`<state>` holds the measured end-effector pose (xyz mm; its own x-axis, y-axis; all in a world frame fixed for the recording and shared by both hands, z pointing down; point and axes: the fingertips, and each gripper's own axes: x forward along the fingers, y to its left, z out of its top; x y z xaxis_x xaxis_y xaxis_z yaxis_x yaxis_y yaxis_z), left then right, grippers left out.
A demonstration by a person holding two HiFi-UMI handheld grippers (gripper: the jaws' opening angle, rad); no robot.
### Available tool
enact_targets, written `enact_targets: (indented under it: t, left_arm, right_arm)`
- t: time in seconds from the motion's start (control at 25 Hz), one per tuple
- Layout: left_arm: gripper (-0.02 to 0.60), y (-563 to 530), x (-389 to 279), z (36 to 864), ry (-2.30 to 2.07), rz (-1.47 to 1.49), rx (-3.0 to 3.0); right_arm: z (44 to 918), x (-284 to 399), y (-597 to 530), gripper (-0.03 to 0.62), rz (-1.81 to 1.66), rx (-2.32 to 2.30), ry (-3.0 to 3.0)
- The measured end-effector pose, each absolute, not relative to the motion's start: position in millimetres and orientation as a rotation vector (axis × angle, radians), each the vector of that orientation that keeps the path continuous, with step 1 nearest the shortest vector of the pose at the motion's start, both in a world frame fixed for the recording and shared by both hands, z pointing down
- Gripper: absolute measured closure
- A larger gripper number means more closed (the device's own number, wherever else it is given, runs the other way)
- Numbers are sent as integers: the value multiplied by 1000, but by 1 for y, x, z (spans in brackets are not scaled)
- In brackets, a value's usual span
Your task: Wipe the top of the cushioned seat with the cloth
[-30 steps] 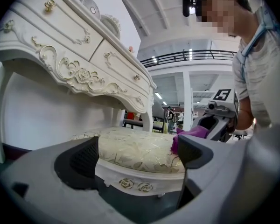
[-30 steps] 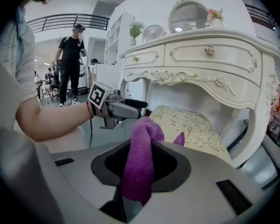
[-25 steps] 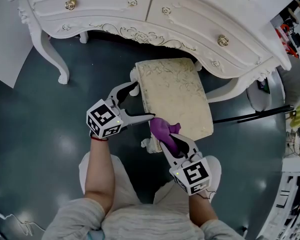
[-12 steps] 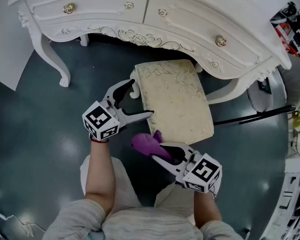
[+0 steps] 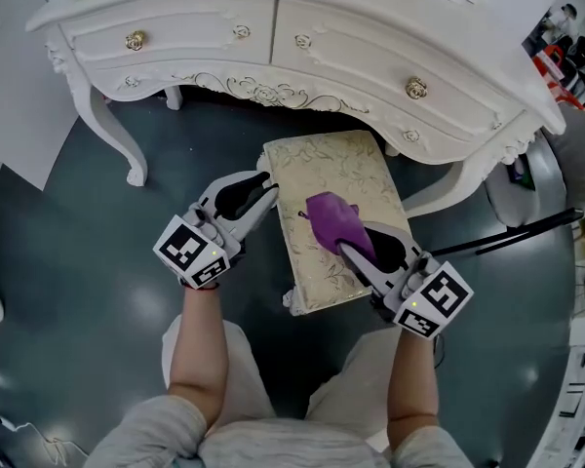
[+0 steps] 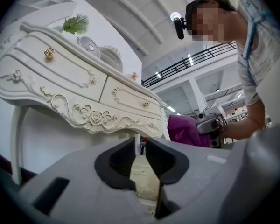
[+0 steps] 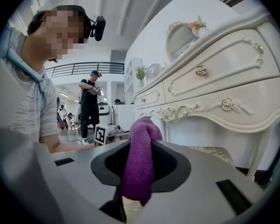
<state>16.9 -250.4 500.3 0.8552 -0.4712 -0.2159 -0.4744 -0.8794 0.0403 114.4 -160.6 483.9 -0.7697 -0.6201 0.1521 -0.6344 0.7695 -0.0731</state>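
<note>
The cushioned seat (image 5: 324, 169) is a cream, leaf-patterned stool top in front of the dresser. My right gripper (image 5: 346, 242) reaches over its right half, shut on the purple cloth (image 5: 331, 217), which rests bunched on the cushion. In the right gripper view the cloth (image 7: 139, 162) hangs pinched between the dark pads. My left gripper (image 5: 265, 185) sits at the seat's left edge. Its jaws are closing and only a narrow slit is left, with nothing between them. Through that slit in the left gripper view (image 6: 141, 148) a strip of the seat (image 6: 142, 174) shows.
A white carved dresser (image 5: 302, 37) overhangs the seat's far end, with a curved leg (image 5: 112, 130) at the left. A black rod (image 5: 497, 227) lies on the dark floor at the right. My own legs are just below the stool. A person (image 7: 89, 101) stands far behind.
My right gripper carried the cloth from the stool's near left corner up onto the cushion top. The left gripper's jaws went from wide open to nearly together, staying by the left edge.
</note>
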Motion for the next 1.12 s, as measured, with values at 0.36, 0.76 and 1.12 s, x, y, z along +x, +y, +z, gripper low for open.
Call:
enact_targets:
  t: [0.36,0.76,1.12]
  left_arm:
    - [568,-246,38,497,826,321,-2963]
    - [568,-249,52,505,853,287,-2935]
    - [568,-251,54,507,850,284,-2933]
  right_arm:
    - [470,124,-209,494,-28,1109,-3003]
    - [487,121,-217,494,-76,1112,-2915]
    - [488,122,-218,494,-55,1129,-2915]
